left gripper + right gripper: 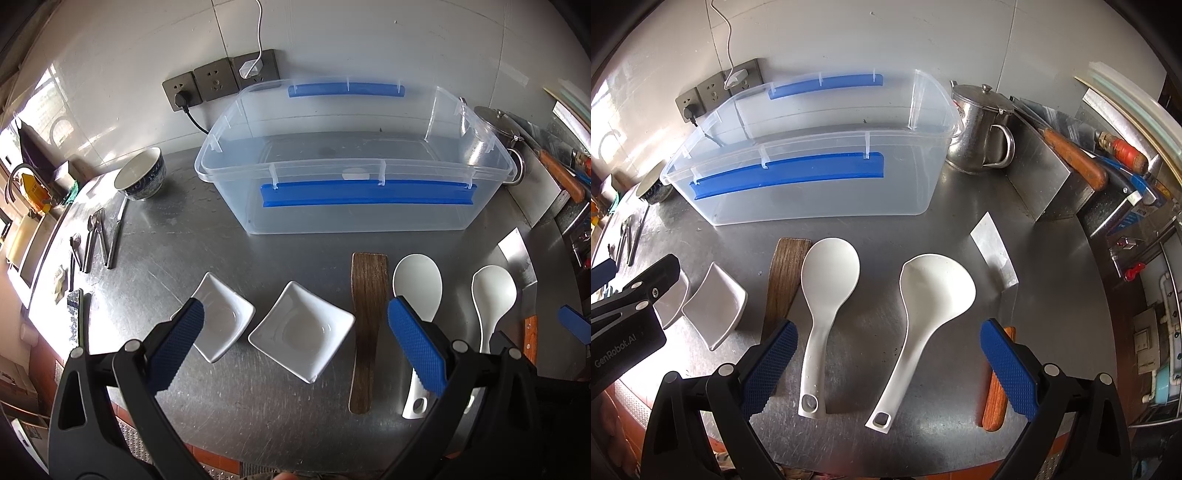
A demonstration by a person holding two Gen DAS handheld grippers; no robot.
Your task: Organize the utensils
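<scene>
Your left gripper [295,343] and right gripper [888,363] both gape wide, holding nothing, above a scratched steel counter [221,236] where 2 spoons [827,295] lie before a clear bin [354,177] against the white wall [147,44].

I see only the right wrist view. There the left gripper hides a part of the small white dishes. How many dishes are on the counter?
Observer: Two, both square: the left dish and the right dish, side by side.
Operator: Is the left gripper holding one of them?
Observer: No. The left gripper is open and holds nothing.
Operator: What is the round thing behind the left end of the box?
Observer: It is a white bowl with a blue pattern outside, upright and empty.
</scene>
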